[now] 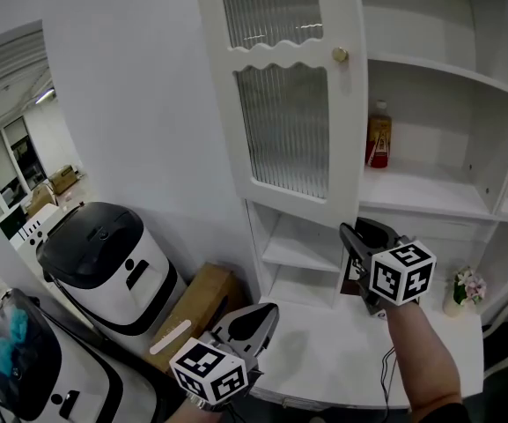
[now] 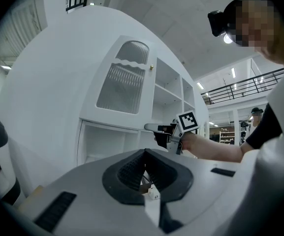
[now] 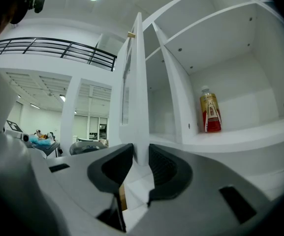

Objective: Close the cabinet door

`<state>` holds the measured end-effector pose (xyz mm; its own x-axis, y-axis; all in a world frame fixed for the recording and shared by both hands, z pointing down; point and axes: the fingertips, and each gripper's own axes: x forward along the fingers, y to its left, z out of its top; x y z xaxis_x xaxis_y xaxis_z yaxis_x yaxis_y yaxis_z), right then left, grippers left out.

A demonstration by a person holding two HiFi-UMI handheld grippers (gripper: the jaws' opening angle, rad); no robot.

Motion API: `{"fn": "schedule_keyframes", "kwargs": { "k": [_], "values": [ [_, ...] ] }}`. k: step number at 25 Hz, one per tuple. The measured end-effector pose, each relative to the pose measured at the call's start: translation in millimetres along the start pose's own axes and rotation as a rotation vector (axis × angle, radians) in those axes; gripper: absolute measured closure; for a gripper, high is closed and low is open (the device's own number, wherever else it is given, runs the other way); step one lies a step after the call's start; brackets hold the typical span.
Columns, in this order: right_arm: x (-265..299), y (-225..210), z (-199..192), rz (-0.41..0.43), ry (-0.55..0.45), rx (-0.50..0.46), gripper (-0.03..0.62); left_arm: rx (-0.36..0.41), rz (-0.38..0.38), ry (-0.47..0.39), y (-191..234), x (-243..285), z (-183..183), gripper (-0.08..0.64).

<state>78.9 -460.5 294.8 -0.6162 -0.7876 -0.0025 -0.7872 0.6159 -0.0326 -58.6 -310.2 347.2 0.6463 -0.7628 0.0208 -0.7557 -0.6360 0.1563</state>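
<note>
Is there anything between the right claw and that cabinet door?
Nothing. In the right gripper view the cabinet door shows edge-on, and its lower edge stands right between the jaws of the right claw.

Cabinet door [image 1: 280,104]: top cut by the picture's top edge. Cabinet [image 1: 430,192]: right side runs off frame. Bottle [image 1: 378,139] on the middle shelf: label print too small to read. Left gripper [image 1: 265,313]: rear cut by the bottom edge. Near-left white machine [image 1: 86,382]: cut off at the corner, kind unclear. Cardboard box [image 1: 205,293]: partly hidden behind the left gripper. Far-left figures [image 3: 39,134]: too small to tell.
</note>
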Motion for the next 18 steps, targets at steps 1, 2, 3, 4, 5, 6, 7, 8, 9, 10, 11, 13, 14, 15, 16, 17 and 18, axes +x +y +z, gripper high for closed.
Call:
{"fn": "schedule_keyframes", "kwargs": {
  "k": [1, 2, 3, 4, 5, 6, 7, 8, 9, 10, 11, 13, 14, 15, 16, 17, 18],
  "values": [
    [0.9, -1.9, -0.1, -0.005, 0.0, 0.001, 0.496, -0.001, 0.004, -0.002, 0.6, 0.3, -0.1, 0.555],
    [2.0, -3.8, -0.2, -0.008, 0.0, 0.002, 0.497, -0.001, 0.007, -0.003, 1.0, 1.0, -0.3, 0.555],
    [2.8, -6.0, -0.2, -0.011, 0.001, 0.003, 0.497, -0.001, 0.01, -0.004, 0.9, 2.4, -0.6, 0.555],
    [3.3, -8.5, -0.1, -0.013, 0.002, 0.002, 0.495, -0.002, 0.013, -0.005, 0.2, 4.3, -0.9, 0.555],
    [3.4, -11.5, 0.1, -0.019, 0.003, -0.004, 0.495, -0.004, 0.015, -0.005, -0.8, 6.6, -1.4, 0.555],
    [3.5, -14.5, 0.6, -0.029, 0.004, -0.017, 0.494, -0.005, 0.016, -0.005, -1.8, 8.8, -1.9, 0.555],
    [3.9, -17.3, 1.2, -0.04, 0.004, -0.033, 0.494, -0.007, 0.017, -0.005, -2.5, 10.8, -2.6, 0.555],
    [4.8, -19.7, 1.6, -0.051, 0.004, -0.047, 0.492, -0.008, 0.018, -0.003, -2.7, 12.5, -3.4, 0.555],
    [5.9, -21.5, 1.8, -0.059, 0.003, -0.056, 0.487, -0.009, 0.02, -0.002, -2.7, 13.8, -4.3, 0.555],
    [7.0, -23.0, 1.9, -0.064, 0.002, -0.061, 0.486, -0.01, 0.021, 0.0, -2.5, 14.9, -5.3, 0.555],
    [7.8, -24.4, 1.9, -0.067, 0.0, -0.063, 0.486, -0.011, 0.024, 0.001, -2.2, 15.7, -6.2, 0.555],
    [9.1, -28.2, 2.2, -0.075, -0.001, -0.059, 0.476, -0.013, 0.029, 0.003, -1.0, 16.9, -7.8, 0.555],
    [9.9, -30.2, 2.3, -0.079, -0.002, -0.054, 0.471, -0.014, 0.031, 0.004, -0.2, 17.5, -8.5, 0.555],
    [11.0, -32.0, 2.4, -0.083, -0.003, -0.05, 0.469, -0.015, 0.033, 0.005, 0.4, 18.1, -9.1, 0.555],
    [12.1, -33.6, 2.4, -0.088, -0.002, -0.051, 0.469, -0.016, 0.034, 0.007, 0.9, 18.8, -9.7, 0.555],
    [13.1, -35.2, 2.4, -0.094, -0.001, -0.053, 0.469, -0.016, 0.035, 0.009, 1.3, 19.5, -10.1, 0.555],
    [14.0, -36.9, 2.4, -0.101, 0.0, -0.056, 0.468, -0.017, 0.036, 0.011, 1.7, 20.1, -10.4, 0.555]
  ]
}}
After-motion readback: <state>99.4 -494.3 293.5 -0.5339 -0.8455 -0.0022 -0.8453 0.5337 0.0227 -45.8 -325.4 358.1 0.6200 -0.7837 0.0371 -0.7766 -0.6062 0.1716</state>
